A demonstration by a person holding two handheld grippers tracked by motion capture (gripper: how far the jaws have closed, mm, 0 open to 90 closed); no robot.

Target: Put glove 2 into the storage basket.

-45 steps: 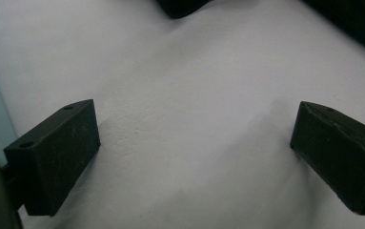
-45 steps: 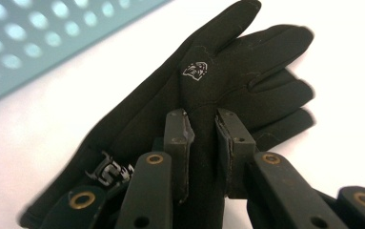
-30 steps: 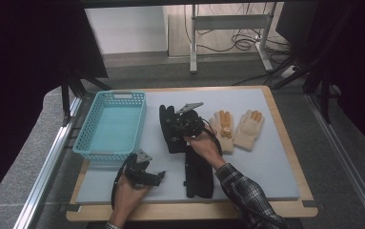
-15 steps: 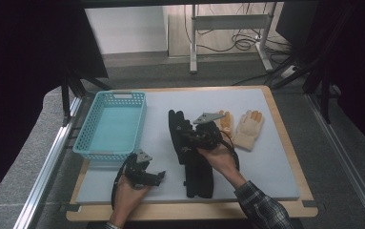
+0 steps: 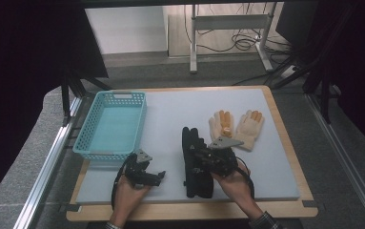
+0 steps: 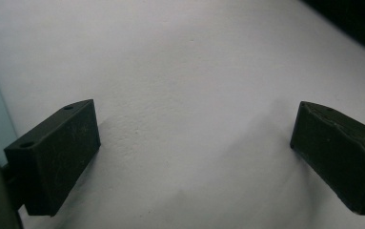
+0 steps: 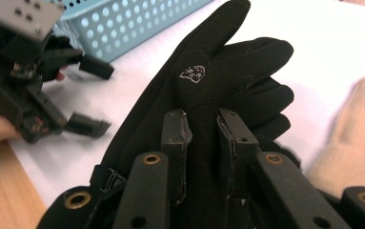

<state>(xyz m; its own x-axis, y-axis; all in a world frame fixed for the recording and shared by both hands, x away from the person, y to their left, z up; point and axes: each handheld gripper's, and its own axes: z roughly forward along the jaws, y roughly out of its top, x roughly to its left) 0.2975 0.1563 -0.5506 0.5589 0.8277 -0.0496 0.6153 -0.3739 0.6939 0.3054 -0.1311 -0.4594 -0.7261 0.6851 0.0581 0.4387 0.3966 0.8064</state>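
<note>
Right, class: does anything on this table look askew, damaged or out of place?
Nothing is spilled or damaged. The black gloves lie stacked unevenly, the top one pinched into a fold by the right gripper. The cream gloves lie side by side, the blue basket sits square, and the left gripper is open.

Bright lit table, dark surroundings, slight close-up motion blur.

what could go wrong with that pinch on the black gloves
The right tongs pinch only a fold of the black gloves, so the fabric could slip out, or just one glove could come along. The cream gloves lie close beside them and could get dragged. The basket sits past the open left tongs, which could get in the way.
</note>
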